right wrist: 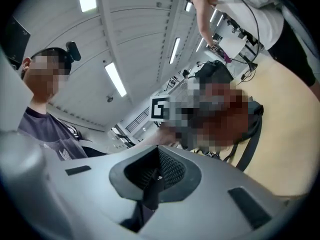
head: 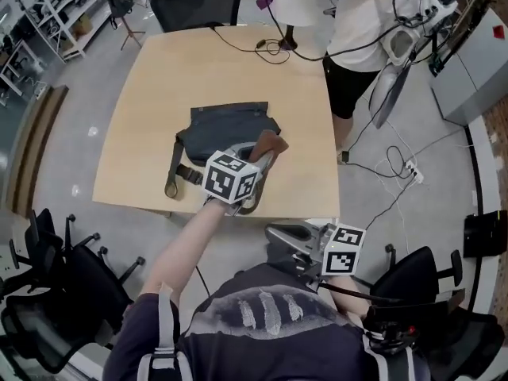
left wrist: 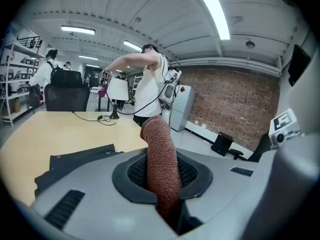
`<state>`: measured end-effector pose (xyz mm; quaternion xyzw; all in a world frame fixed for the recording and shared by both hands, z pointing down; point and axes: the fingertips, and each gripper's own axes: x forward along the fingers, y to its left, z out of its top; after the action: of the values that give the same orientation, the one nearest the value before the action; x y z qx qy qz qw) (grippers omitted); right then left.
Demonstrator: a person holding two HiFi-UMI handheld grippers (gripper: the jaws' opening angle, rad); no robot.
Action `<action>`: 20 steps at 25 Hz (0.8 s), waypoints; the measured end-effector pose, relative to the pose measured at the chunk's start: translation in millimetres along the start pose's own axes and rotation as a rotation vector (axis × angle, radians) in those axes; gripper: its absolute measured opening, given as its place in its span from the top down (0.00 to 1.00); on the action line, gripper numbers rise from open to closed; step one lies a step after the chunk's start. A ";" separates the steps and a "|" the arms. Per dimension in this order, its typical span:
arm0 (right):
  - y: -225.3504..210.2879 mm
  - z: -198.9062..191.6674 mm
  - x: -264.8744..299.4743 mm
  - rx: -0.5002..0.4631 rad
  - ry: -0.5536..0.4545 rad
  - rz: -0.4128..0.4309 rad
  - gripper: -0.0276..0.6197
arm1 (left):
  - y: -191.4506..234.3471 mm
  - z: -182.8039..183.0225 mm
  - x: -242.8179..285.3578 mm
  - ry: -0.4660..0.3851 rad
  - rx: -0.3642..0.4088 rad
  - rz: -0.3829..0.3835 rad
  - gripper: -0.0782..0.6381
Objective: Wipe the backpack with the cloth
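Pinching the brown cloth (left wrist: 162, 159), left tongs (left wrist: 167, 204) are hovering at the backpack (head: 226, 129) — wipe likely starting, needing downward contact; right tongs (right wrist: 152, 184) are idling, pressed together.

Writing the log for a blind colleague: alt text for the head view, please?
The left gripper holds a reddish-brown cloth in its tongs over a dark backpack on a wooden table. The right gripper hangs low, off the table. Another person stands at the table's far right.
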<state>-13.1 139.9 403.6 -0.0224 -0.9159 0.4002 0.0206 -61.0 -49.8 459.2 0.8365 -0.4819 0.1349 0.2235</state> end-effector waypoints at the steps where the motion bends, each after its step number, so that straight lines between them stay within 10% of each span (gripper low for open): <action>1: -14.1 11.8 1.8 0.006 0.005 0.014 0.95 | 14.2 3.1 23.7 0.025 -0.006 0.020 0.81; 5: -65.1 56.2 0.5 0.015 0.063 0.071 0.95 | 73.1 -1.1 111.5 0.164 -0.005 0.125 0.81; 13: -143.4 114.9 -25.1 0.072 0.151 0.105 0.95 | 147.6 -55.8 203.7 0.559 0.369 0.329 0.81; 20: -161.0 136.0 -5.6 0.070 0.247 0.184 0.95 | 166.6 -70.1 181.2 0.577 0.463 0.402 0.81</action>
<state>-19.1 -69.2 429.4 -0.1543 -0.8860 0.4263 0.0971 -115.6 -222.2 640.3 0.6818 -0.5103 0.5092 0.1244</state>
